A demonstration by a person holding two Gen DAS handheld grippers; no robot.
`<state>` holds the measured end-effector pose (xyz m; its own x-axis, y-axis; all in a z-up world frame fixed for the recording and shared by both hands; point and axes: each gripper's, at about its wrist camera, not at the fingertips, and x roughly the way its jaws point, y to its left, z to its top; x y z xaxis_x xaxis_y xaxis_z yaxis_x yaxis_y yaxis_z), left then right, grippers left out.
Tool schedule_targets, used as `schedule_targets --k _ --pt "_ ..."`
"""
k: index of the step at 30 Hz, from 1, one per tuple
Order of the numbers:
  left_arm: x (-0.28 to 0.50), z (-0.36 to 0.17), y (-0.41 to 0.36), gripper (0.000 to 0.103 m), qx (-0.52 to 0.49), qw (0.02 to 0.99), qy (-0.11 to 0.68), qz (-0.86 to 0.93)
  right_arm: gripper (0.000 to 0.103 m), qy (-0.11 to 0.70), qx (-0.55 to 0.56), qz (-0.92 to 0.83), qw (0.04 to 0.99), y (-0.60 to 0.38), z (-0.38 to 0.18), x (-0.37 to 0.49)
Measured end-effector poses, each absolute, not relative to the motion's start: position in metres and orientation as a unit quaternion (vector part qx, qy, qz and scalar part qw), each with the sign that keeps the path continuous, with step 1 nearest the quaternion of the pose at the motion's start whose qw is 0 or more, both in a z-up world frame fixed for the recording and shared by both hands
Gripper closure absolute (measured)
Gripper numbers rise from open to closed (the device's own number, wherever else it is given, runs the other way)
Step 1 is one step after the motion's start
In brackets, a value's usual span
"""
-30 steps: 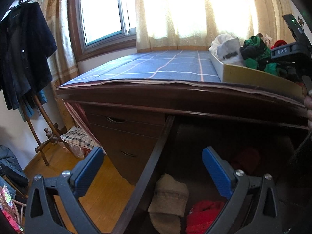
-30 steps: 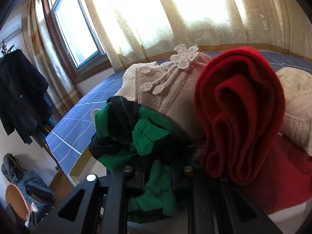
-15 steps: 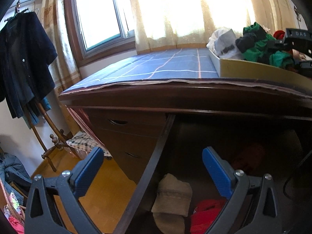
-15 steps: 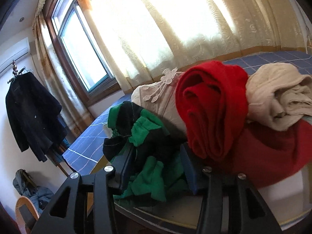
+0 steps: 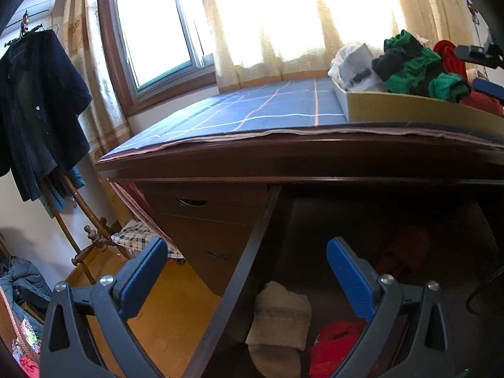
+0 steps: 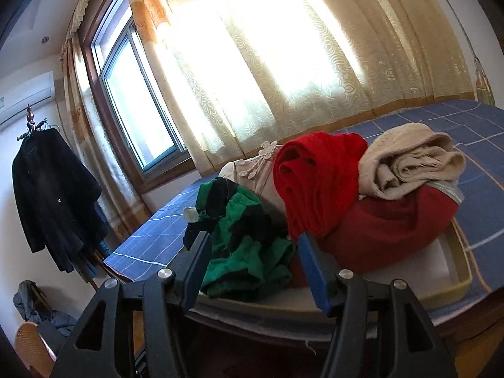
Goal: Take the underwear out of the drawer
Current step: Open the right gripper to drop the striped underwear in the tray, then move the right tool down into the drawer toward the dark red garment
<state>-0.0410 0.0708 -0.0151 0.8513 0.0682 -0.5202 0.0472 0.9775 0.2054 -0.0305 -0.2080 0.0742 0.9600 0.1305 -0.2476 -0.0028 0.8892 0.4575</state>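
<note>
1. Backing off the tray: right gripper jaws have just been opening, now spread, green-and-black underwear lying between them in the tray, pads apparently not pressing it.
2. Left gripper spread wide, empty, hovering above the open drawer; beige piece and red piece in there.
3. Risk: loose fabric snagging a right pad, dragging the green piece over the low tray wall.
4. Risk: left jaw clipping the drawer's side rail on descent; the rail sits between the fingers.
5. Room: desktop overhang close above the drawer, dark interior; bare blue cloth left of the tray.
</note>
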Motion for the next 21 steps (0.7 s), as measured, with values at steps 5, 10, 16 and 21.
schedule_targets --k 5,10,16,21 --pt "-0.042 -0.015 0.071 0.0 0.106 0.957 0.272 0.006 0.043 0.128 0.244 0.037 0.961 -0.214 0.076 -0.058" --pt "-0.042 -0.014 0.072 0.0 0.102 0.957 0.271 0.006 0.043 0.11 0.255 0.049 0.959 -0.219 0.087 -0.094" --pt "-0.043 -0.014 0.072 0.0 0.1 0.959 0.264 0.003 0.043 0.103 0.245 0.063 0.962 -0.224 0.107 -0.15" --pt "-0.043 -0.014 0.072 0.0 0.099 0.96 0.262 0.001 0.043 0.108 0.242 0.084 0.961 -0.228 0.123 -0.198"
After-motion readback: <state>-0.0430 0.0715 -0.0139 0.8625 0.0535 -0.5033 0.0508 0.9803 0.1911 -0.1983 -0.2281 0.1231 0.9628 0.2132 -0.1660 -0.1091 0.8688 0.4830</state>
